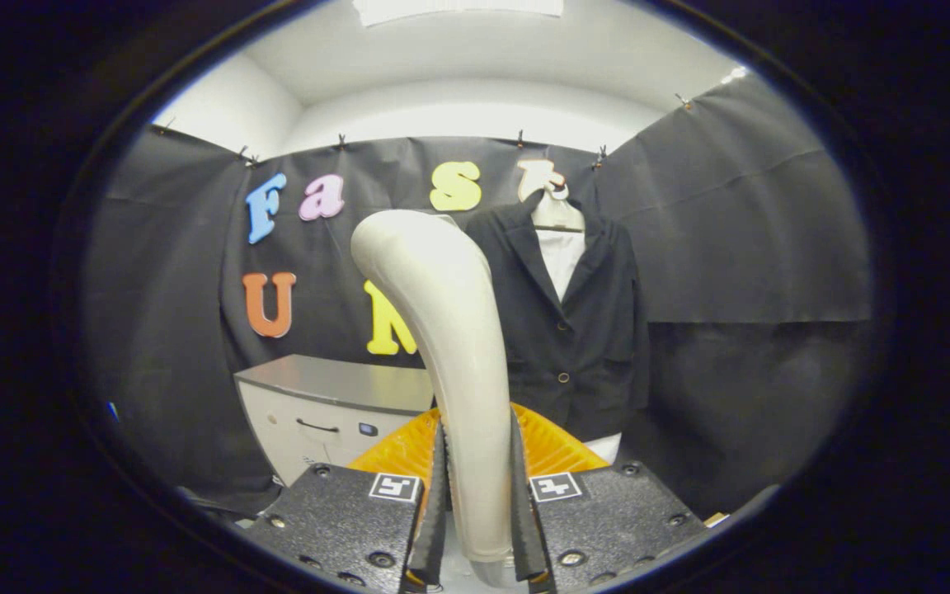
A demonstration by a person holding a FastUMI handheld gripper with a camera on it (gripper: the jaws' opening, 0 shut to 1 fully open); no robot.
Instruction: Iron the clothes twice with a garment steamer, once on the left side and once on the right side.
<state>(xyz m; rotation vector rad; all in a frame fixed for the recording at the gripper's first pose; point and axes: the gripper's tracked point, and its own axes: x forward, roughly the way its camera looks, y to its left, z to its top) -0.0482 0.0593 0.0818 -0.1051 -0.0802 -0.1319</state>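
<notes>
claw (479, 495) clamped on garment steamer (450, 330) handle, upright, frame centre | black jacket (582, 330) hangs beyond, centre-right | approach: forward-right

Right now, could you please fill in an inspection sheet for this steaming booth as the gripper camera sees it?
Surface: grey-topped cabinet with a drawer handle, standing left of the fingers, beyond them.
Job's things: garment steamer, its pale curved handle upright between the fingers; dark jacket on a hanger beyond them, buttoned, over a white garment.
Clutter: nothing seen.
Grippers: gripper shut on the steamer handle, both fingers pressing its sides.
Cables: nothing seen.
Surroundings: black cloth wall clipped up behind the jacket; white ceiling above.
</notes>
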